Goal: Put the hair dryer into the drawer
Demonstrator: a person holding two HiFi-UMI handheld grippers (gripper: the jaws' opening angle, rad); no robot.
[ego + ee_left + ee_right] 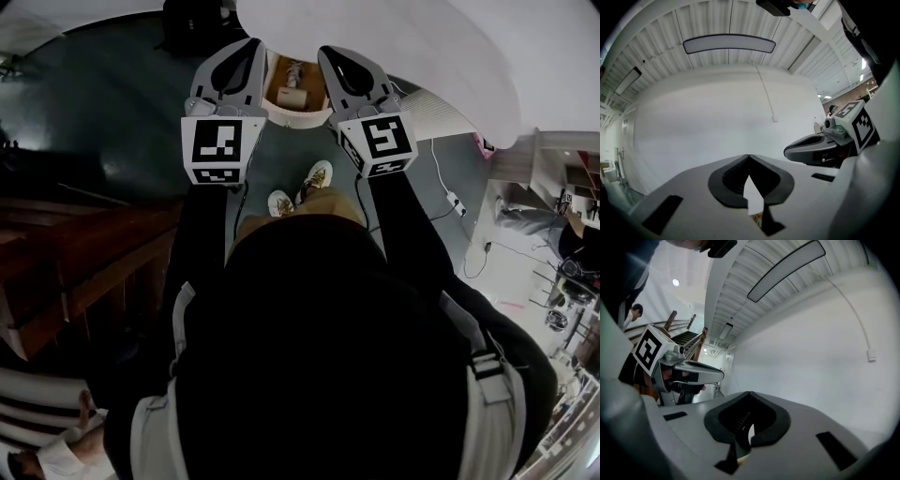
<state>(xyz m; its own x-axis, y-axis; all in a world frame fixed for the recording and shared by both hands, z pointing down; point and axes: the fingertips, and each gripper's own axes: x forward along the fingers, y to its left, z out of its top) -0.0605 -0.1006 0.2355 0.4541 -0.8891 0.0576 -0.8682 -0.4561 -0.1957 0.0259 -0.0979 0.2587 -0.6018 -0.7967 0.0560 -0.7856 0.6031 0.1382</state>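
Above the open drawer (300, 118), in front of the white wall (422, 56), the person holds both tongs level and side by side, a small gap between them. The left tongs (749, 157) are closed: the two dark pads meet at their tips and nothing is between them. The right tongs (749, 393) are closed in the same way and also hold nothing. Each gripper carries its marker cube (217, 148) at the back end, nearest to the person.

The drawer stands pulled out under the tips of the tongs, and its inside is of light wood. A pale, short thing (292, 95) lies on its bottom, about in the middle. It seems to be the hair dryer, but it is too small to say surely. Neither pair of tongs touches it.

Below the drawer front, the person's shoes (302, 189) stand on the grey floor (112, 112). A white cable (448, 192) lies on the floor at the right side, and dark wooden boards (84, 253) are at the left side.
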